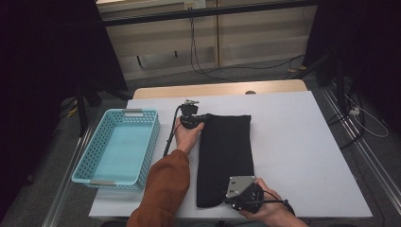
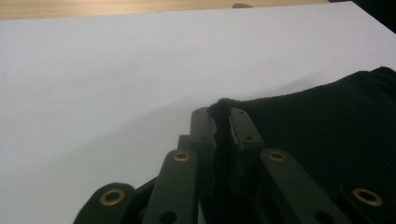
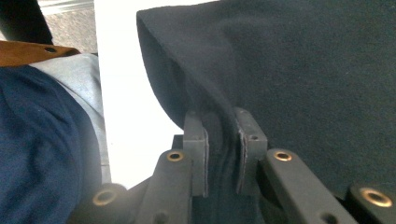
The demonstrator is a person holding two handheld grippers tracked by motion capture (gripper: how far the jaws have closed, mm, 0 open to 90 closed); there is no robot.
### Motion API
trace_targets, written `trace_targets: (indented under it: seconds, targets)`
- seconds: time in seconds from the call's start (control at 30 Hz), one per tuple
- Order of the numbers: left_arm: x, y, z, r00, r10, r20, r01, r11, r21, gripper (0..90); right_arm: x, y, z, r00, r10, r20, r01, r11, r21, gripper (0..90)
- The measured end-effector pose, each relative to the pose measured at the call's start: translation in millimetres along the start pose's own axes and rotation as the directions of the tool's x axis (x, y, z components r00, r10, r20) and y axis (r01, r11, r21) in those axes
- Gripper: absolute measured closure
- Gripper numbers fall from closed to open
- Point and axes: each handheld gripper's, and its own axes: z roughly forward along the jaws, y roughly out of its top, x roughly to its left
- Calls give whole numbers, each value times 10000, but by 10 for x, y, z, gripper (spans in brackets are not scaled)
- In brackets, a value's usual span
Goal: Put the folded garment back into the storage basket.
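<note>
The blue basket (image 1: 118, 146) at left looks empty. The black cloth (image 1: 226, 156) runs top to bottom mid-frame; the left claw (image 1: 198, 122) pinches its upper corner, the right claw (image 1: 226, 197) its lower.

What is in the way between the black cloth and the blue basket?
Nothing but the person's left hand and its cable. Both grippers already pinch the black cloth: the left gripper at its far corner, the right gripper at its near edge. The basket sits left.

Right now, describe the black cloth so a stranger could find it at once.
Start at the white table and find the blue basket on its left. Just right of it lies the black cloth, a long folded strip. It is the only dark, soft thing there, pinched at opposite ends by the left gripper and right gripper.
</note>
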Motion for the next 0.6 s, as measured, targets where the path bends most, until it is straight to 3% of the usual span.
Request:
trace_targets:
  seconds: [0.27,0.6]
  targets:
    - [-22,49,-24,9999,-120,124,123,9997,-217,821,-70,4,-41,9969,735,-277,-745,9966,-360,814]
    - [-67,137,-95,9998,11,217,-3,9994,-353,821,-109,42,-145,9936,1052,-406,-1090,9881,-1088,816]
